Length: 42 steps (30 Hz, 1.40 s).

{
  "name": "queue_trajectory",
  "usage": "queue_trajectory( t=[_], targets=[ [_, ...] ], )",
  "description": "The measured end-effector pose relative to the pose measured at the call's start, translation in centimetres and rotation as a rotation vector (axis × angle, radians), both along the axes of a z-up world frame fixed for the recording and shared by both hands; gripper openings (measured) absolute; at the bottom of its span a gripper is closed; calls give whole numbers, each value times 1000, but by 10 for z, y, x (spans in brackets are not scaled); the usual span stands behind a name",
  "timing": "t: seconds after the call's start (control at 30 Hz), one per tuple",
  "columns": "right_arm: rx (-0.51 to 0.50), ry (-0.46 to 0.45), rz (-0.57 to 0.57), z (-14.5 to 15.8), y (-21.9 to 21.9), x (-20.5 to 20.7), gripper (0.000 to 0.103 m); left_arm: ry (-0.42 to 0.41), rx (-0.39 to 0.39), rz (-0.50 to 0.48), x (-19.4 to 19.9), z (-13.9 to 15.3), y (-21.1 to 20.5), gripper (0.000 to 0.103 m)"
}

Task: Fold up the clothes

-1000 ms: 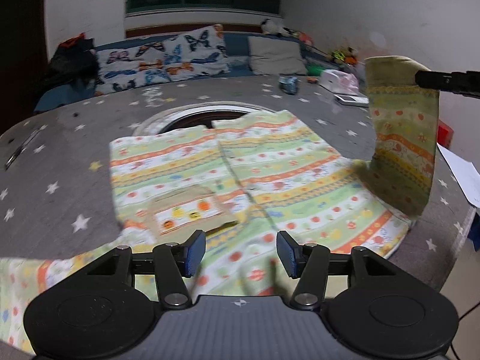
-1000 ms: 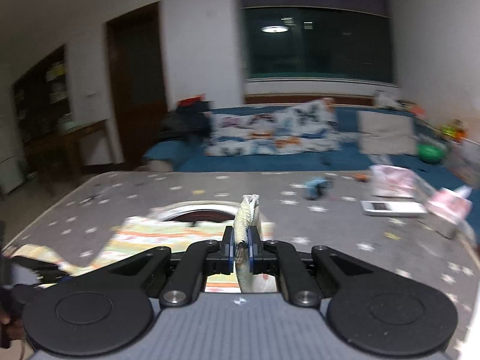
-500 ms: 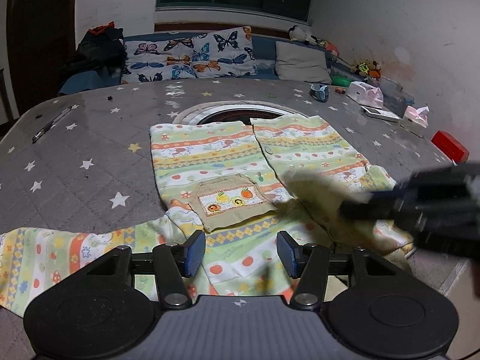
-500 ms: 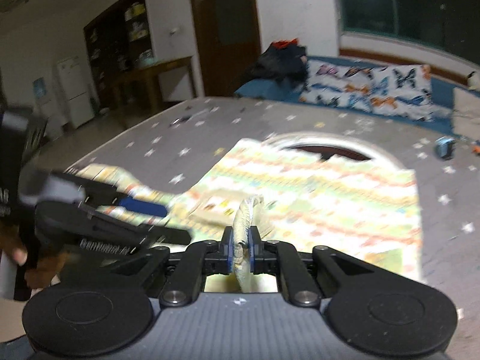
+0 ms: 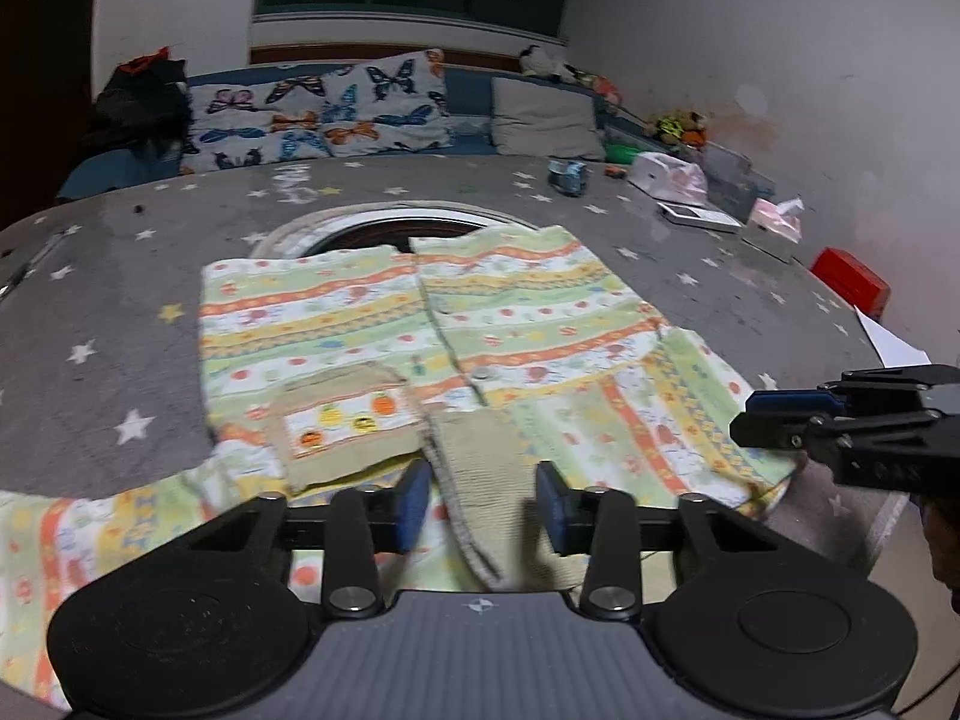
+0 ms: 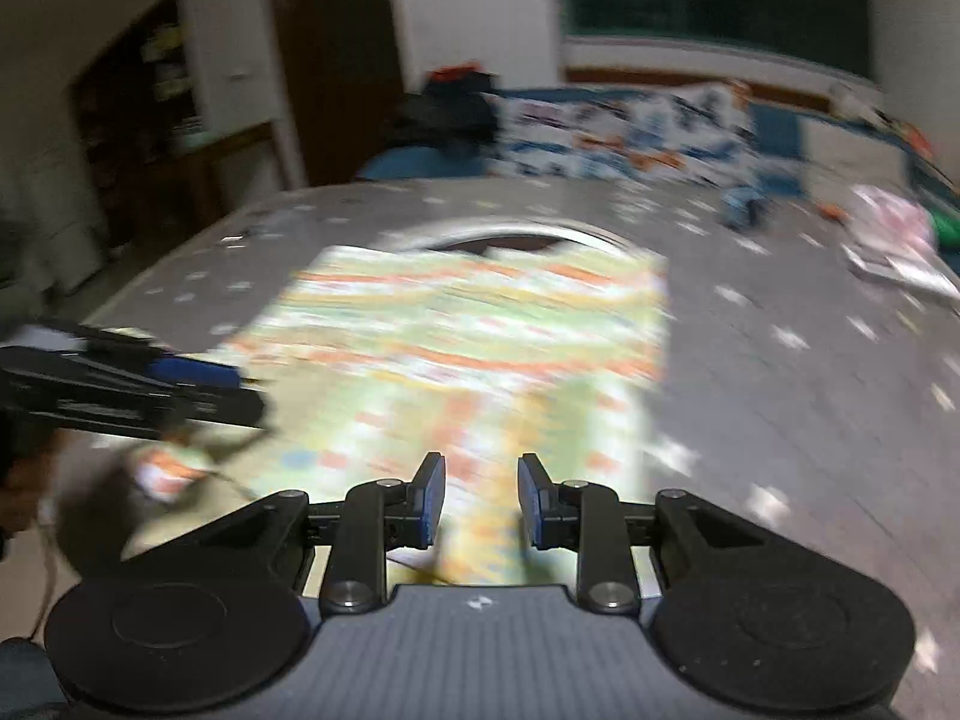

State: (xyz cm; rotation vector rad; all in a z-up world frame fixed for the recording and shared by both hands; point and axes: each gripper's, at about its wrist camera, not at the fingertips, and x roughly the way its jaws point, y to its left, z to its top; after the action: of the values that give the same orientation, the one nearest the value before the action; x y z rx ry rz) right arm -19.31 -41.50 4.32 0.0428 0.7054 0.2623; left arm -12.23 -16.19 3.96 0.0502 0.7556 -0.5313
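- Left gripper (image 5: 483,498): jaws closing, pads apart, the beige cuff (image 5: 480,468) between them at lower centre, not pinched.
- Right gripper (image 6: 480,498): jaws opening over the blurred sleeve (image 6: 480,450), apparently free of it.
- Striped shirt (image 5: 420,324) lies flat mid-frame on the starred table (image 5: 90,300), just beyond both grippers.

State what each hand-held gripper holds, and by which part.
Nothing is held. The right hand-held gripper is opening, empty, over the shirt; the left is closing around the cuff.
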Motion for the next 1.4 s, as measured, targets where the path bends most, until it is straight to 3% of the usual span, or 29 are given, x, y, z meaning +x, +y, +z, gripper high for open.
queue_trajectory(
  t=[0.23,0.47,0.6,0.97,1.17,1.4],
  targets=[
    [-13,43,-94,-9,-37,4,26,-5,51,-14,1,-7,-11,23],
    [-11,-57,-54,1,-20,42,26,0,68,1,2,-10,-11,23],
    [-24,7,-78,-22,-21,69,23,19,66,19,2,-13,-5,23],
    [-51,-26,-9,-9,4,41,26,19,58,64,-2,-8,7,27],
    [-27,-24,104,-10,40,20,27,-15,79,208,-8,-1,44,38],
    [-67,0,196,-25,72,17,29,-34,156,520,-17,-6,114,38]
  ],
)
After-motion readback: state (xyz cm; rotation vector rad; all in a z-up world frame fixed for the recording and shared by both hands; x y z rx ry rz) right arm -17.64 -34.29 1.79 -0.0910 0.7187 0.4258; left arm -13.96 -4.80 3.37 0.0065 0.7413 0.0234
